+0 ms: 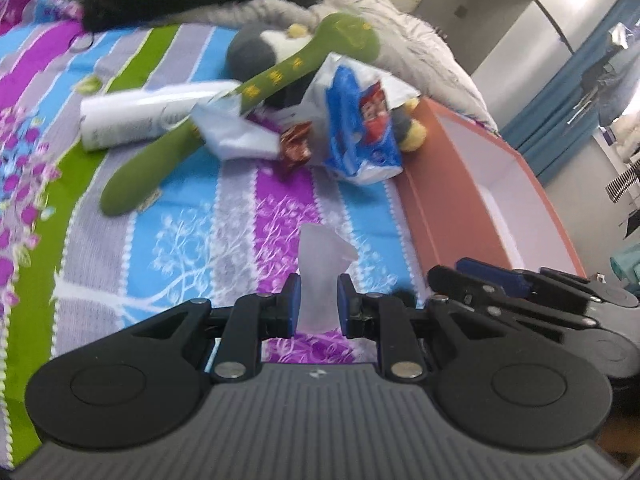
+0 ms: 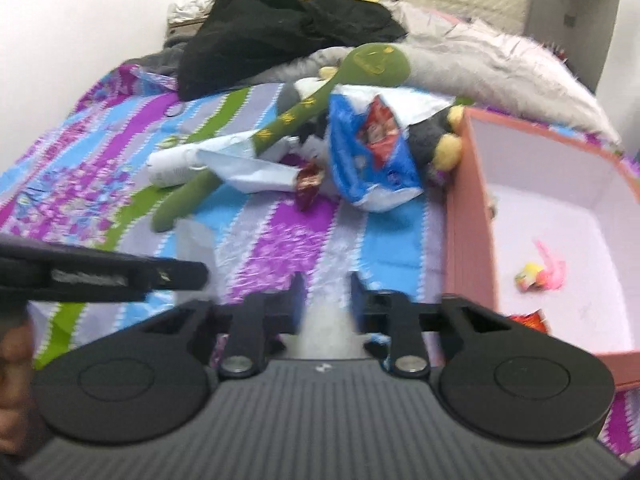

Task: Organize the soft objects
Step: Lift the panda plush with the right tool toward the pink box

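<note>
My left gripper (image 1: 318,286) is shut on a pale translucent plastic piece (image 1: 322,258) that sticks up between its pads, above the striped bedspread (image 1: 192,236). My right gripper (image 2: 326,284) is also shut on a pale translucent piece (image 2: 326,328), next to the open orange box (image 2: 466,216). Beyond lies a pile: a green plush snake (image 1: 160,160) (image 2: 280,120), a grey and yellow plush toy (image 1: 256,50) (image 2: 440,140), a blue and white plastic bag (image 1: 360,128) (image 2: 372,152), a white roll (image 1: 132,118) and a brown wrapper (image 1: 294,144). The right gripper also shows in the left wrist view (image 1: 520,292).
The orange box (image 1: 440,216) stands at the bed's right side; it holds a small pink and yellow item (image 2: 540,274) and an orange wrapper (image 2: 532,318). Black clothing (image 2: 280,28) and a grey blanket (image 2: 492,60) lie at the head of the bed.
</note>
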Available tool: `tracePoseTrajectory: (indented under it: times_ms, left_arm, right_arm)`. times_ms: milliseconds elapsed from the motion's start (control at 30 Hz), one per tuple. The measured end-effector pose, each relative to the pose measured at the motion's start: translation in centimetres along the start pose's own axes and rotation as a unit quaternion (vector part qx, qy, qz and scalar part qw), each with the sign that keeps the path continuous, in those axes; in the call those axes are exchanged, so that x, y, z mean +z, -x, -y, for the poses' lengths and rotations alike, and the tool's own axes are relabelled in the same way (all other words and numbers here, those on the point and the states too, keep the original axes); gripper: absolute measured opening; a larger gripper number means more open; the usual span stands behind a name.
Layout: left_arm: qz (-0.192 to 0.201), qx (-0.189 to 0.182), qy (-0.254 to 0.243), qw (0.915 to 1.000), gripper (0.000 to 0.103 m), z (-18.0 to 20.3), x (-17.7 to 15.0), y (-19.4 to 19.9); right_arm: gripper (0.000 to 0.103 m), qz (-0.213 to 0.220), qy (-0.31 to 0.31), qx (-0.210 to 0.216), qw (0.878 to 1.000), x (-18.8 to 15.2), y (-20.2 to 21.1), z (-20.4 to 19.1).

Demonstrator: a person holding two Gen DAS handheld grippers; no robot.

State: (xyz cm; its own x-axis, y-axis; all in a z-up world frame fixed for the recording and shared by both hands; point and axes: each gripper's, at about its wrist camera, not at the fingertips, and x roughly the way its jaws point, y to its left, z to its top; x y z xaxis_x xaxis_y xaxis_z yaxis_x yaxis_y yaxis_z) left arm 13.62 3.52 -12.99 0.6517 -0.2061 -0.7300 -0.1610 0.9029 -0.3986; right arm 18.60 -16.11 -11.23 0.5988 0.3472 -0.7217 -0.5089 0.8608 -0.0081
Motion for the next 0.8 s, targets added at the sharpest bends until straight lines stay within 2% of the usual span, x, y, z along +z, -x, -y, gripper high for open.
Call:
tracePoseTrajectory:
  times_ms: [167,367,467,533,800]
  left_arm:
    - [-0.007,0.003,-0.013,0.9999,0.023,1.0,0.2,-0.4]
    - [-0.030,-0.003,-0.017,0.9994,0.023,1.5,-1.7,-1.2]
    - [-0.043,-0.006,-0.019,0.9989,0.023,1.9,-2.6,-1.8]
    - [-0.047,-0.008,-0.021,0.9987,0.023,2.1,-2.9,-2.1]
    - [-0.057,-0.014,-0.037,0.9976,0.023,3.3,-3.4,-2.6]
  right_arm:
    - [0.022,-0.042,-0.031,0.011,0.999,-1.6,-2.2,1.6]
    - [0.023,-0.024,-0.034,-0.003,0.999,-3.8,-1.4,2.9]
    - [0.021,-0.049,-0.056,-0.004,0.997,-4.7,-1.8,4.1]
    - [0.021,-0.047,-0.063,0.002,0.997,-5.5,-1.6,4.4]
    - [0.029,-0.049,-0.074,0.014,0.996,-6.5,-1.1,4.9]
